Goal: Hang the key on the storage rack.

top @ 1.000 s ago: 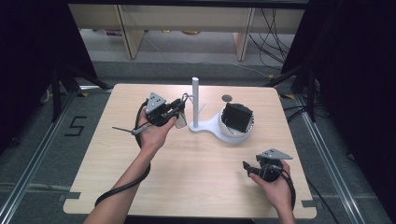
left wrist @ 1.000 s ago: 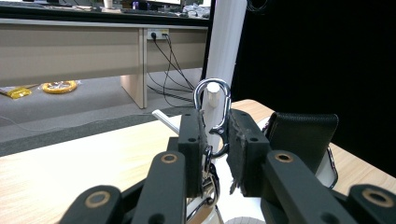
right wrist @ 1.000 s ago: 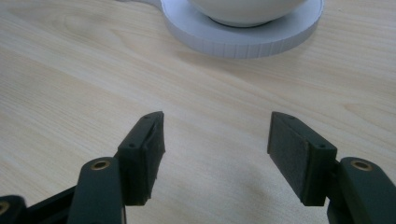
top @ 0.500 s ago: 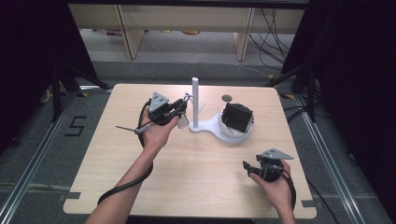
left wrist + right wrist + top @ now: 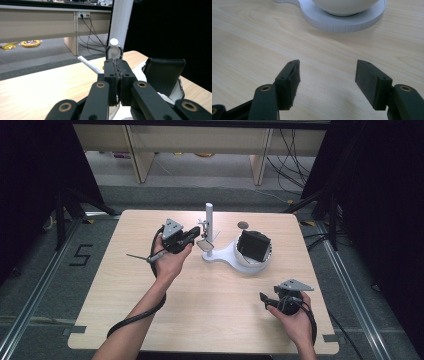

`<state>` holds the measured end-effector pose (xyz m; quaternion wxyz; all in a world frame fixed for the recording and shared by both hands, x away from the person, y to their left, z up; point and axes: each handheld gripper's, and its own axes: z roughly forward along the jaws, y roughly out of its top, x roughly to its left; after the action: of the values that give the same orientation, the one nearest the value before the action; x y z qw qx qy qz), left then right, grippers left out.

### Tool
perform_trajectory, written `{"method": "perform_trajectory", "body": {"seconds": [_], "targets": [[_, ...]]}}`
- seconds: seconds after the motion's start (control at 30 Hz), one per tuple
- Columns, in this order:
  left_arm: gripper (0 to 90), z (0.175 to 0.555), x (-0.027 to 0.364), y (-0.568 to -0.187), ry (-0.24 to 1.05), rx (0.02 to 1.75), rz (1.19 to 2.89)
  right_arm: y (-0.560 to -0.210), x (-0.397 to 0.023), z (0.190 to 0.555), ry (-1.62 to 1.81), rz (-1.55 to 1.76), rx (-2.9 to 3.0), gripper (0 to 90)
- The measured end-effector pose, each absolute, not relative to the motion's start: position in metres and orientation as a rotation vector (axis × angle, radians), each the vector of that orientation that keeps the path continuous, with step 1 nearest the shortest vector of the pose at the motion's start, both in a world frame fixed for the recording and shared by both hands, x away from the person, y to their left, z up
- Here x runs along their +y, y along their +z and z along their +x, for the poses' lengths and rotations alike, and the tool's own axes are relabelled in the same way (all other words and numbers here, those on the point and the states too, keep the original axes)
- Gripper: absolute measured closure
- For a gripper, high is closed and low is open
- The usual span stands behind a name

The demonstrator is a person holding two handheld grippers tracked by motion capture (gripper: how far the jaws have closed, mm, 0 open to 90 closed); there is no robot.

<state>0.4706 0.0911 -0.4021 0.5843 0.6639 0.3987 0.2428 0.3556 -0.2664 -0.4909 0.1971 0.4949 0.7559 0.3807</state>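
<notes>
At the tip of the left claw (image 5: 196, 239): one small pale tab (image 5: 203, 244), lying at the foot of the white post (image 5: 209, 220), touching or nearly touching the claw's tips; the high view is too coarse to say which.

Item, left claw. Its jaws have just been closing and now stand clenched, the two pads pressed face to face in the left gripper view (image 5: 117, 72). No thing can be made out between the pads; something thin may be pinched there, but it cannot be told (the seam between them looks puckered). Just behind its tips rises the post, with a dark ring around its upper part. A slender white strip (image 5: 88, 65) runs off up and to the left from behind the jaws.

Item, black padded block (image 5: 253, 246). It is seated in the white dish (image 5: 248, 266), beyond the post from the left claw and apart from it.

Item, right claw (image 5: 264, 299). It is released, with its jaws wide apart and nothing between them but bare worktop (image 5: 200, 315); the dish's round base (image 5: 342, 21) lies ahead of it, well apart.

Judgement: the closing reads as a pinch taken at the post's foot, probably on the tab. If that grip has caught, the next step is to lift or pull it clear; a missed pinch would call for reopening and trying again.
</notes>
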Motion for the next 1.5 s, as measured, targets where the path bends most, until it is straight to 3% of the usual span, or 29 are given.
{"method": "perform_trajectory", "body": {"seconds": [0.73, 1.5], "targets": [[80.7, 0.455, 0.131, -0.410, 0.558, 0.932, 1.687, -0.491, -0.265, 0.355, 1.050, 1.387, 2.118, 37.6], [72.8, 0.388, 0.222, -0.459, 0.630, 0.984, 1.746, -0.492, -0.263, 0.353, 1.065, 1.377, 2.117, 37.6]]}}
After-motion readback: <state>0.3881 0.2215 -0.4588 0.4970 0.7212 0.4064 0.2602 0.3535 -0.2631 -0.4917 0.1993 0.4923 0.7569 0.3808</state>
